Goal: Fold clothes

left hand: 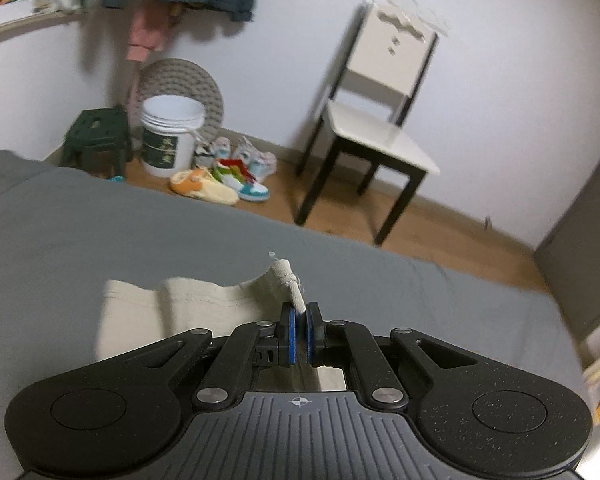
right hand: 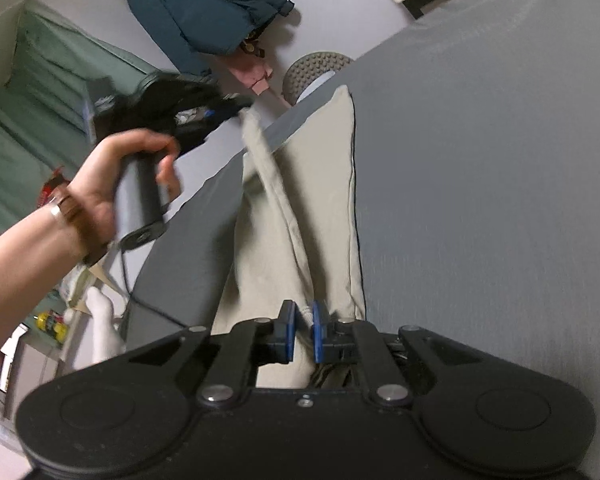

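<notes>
Gripping beige garment (right hand: 300, 208) at both ends: left gripper (left hand: 299, 334) and right gripper (right hand: 303, 332) jaws clenched on fabric. Risk: thin pinch at lower centre slipping under tension.

Each handheld gripper, the left gripper (left hand: 300, 320) and the right gripper (right hand: 304, 330), has matte black linkage arms, silver round pivot screws and blue finger pads (right hand: 287, 332). A ribbed grey plate carries a small crosshair marking (left hand: 299, 401). The left hand (right hand: 112, 168) wears a copper-coloured wristband (right hand: 70, 210).
</notes>
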`<control>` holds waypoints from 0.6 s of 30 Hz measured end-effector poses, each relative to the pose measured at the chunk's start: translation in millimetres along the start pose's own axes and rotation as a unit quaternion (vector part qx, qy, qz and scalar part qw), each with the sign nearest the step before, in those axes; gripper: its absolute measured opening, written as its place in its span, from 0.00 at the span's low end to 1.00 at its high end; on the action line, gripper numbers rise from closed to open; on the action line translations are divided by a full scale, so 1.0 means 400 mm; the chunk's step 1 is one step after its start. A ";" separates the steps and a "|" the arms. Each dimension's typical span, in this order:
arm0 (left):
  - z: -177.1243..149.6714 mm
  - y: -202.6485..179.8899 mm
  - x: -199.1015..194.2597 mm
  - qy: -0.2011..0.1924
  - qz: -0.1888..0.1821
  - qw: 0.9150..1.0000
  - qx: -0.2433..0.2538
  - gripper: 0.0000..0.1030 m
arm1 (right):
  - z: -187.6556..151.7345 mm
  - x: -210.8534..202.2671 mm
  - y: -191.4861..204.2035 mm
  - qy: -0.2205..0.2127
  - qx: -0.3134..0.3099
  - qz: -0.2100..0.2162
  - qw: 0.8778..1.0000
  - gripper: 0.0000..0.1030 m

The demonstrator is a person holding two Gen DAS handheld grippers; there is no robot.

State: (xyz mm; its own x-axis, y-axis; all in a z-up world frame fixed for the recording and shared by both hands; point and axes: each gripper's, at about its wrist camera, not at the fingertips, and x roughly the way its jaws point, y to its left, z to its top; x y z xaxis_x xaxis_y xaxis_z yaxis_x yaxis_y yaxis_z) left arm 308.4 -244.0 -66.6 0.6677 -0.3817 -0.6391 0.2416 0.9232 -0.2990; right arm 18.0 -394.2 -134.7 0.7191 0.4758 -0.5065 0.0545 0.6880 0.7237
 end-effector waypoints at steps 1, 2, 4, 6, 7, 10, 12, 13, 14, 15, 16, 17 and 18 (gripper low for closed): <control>-0.003 -0.018 0.020 0.007 0.002 1.000 0.010 0.04 | -0.001 0.004 -0.003 -0.001 0.001 -0.003 1.000 0.09; -0.006 -0.035 0.040 0.015 0.004 1.000 0.019 0.04 | 0.001 0.010 -0.010 0.001 0.007 -0.005 1.000 0.09; -0.012 -0.065 0.077 0.027 0.006 0.999 0.028 0.04 | 0.006 0.022 -0.024 0.004 0.020 -0.011 1.000 0.09; -0.021 -0.086 0.105 0.035 0.011 0.999 0.035 0.04 | 0.006 0.023 -0.038 0.005 0.031 -0.010 0.999 0.09; -0.023 -0.093 0.113 0.038 0.012 0.999 0.035 0.04 | 0.008 0.025 -0.043 0.007 0.035 -0.010 0.999 0.09; -0.030 -0.108 0.133 0.047 0.015 0.998 0.037 0.04 | 0.008 0.028 -0.051 0.010 0.044 -0.010 0.999 0.09; -0.033 -0.114 0.137 0.049 0.015 0.998 0.044 0.05 | 0.007 0.030 -0.052 0.012 0.044 -0.009 0.999 0.09; -0.034 -0.117 0.139 0.051 0.016 0.997 0.048 0.05 | 0.007 0.030 -0.053 0.012 0.048 -0.008 0.999 0.09; -0.034 -0.118 0.143 0.053 0.021 0.997 0.050 0.05 | 0.007 0.031 -0.054 0.012 0.051 -0.007 0.999 0.09; -0.034 -0.118 0.151 0.052 0.028 0.997 0.049 0.05 | 0.007 0.032 -0.055 0.012 0.054 -0.006 0.998 0.09; -0.031 -0.118 0.153 0.046 0.036 0.997 0.044 0.05 | 0.006 0.032 -0.057 0.013 0.061 -0.004 0.998 0.09; -0.027 -0.119 0.151 0.040 0.039 0.998 0.038 0.05 | 0.007 0.034 -0.057 0.014 0.064 -0.003 0.998 0.09; -0.020 -0.119 0.152 0.040 0.033 0.998 0.033 0.05 | 0.008 0.036 -0.058 0.014 0.067 -0.002 0.998 0.09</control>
State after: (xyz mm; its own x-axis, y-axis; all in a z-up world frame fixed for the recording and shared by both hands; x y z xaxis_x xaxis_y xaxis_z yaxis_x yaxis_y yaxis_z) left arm 331.7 -311.3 -96.9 0.6259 -0.3202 -0.7111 0.2461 0.9463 -0.2096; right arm 29.2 -404.9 -157.1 0.6986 0.4898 -0.5216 0.1511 0.6116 0.7766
